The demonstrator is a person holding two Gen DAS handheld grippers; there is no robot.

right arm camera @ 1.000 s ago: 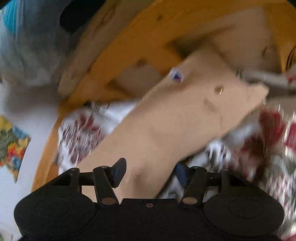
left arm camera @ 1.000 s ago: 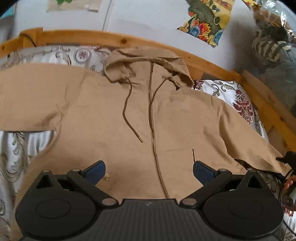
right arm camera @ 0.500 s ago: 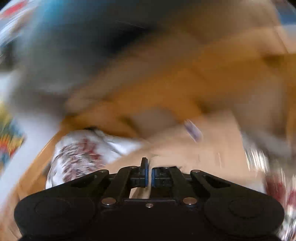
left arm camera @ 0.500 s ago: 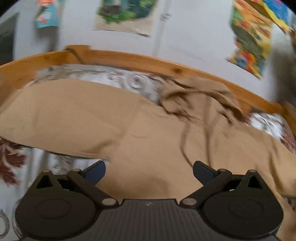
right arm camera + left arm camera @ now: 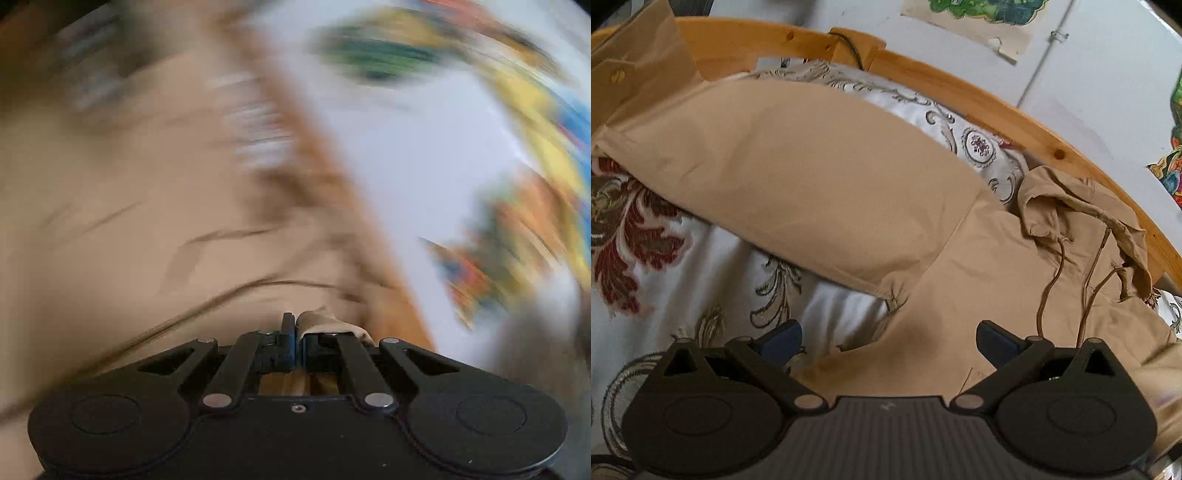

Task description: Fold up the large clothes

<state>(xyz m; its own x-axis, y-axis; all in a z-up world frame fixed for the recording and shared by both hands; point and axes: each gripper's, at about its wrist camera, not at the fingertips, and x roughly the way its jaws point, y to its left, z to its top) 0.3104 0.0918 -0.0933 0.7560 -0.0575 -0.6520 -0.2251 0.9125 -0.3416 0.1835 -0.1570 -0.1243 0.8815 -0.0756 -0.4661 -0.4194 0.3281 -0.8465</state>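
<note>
Tan hooded jacket lies spread on the bed; right gripper fingers pinch a thin fabric edge, left gripper fingers wide and empty: risk, fast swing pulls cloth free.

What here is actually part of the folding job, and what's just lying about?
Part of the job:
- tan hooded jacket
- left gripper, open above it
- right gripper, shut on a bit of the tan cloth

Just there:
- flowered bedspread
- wooden bed frame
- wall pictures
</note>
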